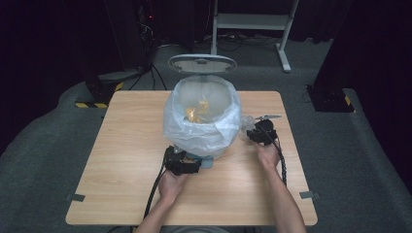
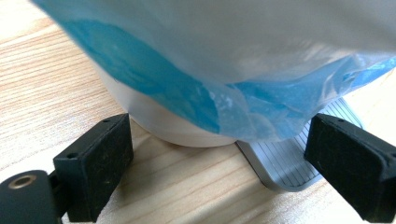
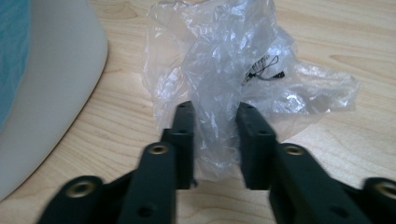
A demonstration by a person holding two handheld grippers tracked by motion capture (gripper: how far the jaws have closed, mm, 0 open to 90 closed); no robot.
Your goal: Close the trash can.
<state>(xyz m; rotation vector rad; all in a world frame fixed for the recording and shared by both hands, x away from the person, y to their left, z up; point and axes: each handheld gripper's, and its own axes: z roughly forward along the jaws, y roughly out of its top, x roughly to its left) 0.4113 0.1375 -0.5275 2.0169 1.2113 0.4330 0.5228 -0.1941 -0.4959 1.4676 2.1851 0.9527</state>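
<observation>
Wood-grain table top [image 1: 126, 160] is seen in the high view, carrying a white pedal bin [image 1: 204, 148] lined with a pale bag [image 1: 182, 119], lid [image 1: 202, 63] raised. The left gripper [image 1: 187, 165] is held at the bin's near foot; the right gripper [image 1: 255, 133] is set at a crumpled clear plastic wrapper [image 1: 247, 121] just beside the bin.

In the left gripper view, the jaws are spread wide and released. Between them are seen the bin's white base [image 2: 177, 128], the blue-tinted bag edge [image 2: 261, 107] hanging over it, and a grey ribbed pedal [image 2: 285, 163] next to the right-hand jaw; nothing is clamped.

In the right gripper view, the wrapper [image 3: 224, 79] is found between the jaws, which are drawn in on its near fold; the rest bulges beyond the tips. The bin wall [image 3: 51, 88] is noted left of the jaws.
</observation>
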